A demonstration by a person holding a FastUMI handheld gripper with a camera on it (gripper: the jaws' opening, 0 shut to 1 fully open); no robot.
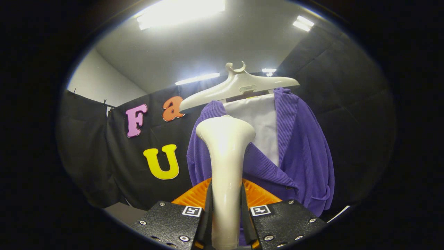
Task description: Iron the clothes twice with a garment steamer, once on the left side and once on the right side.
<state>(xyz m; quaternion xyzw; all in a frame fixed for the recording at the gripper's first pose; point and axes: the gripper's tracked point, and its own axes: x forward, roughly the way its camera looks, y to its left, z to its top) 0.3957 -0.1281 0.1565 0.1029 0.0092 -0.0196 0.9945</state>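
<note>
Purple ribbed fabric of a cardigan (298,149) hangs on a cream plastic hanger (239,86), over a white garment (260,118), just beyond the steamer. The gripper (226,215) has its jaws closed narrow on the cream handle of the garment steamer (225,166), both orange fingers (194,198) pressing on its sides. The wide steamer head stands upright in front of the left part of the cardigan, very near the cloth; contact cannot be judged.
</note>
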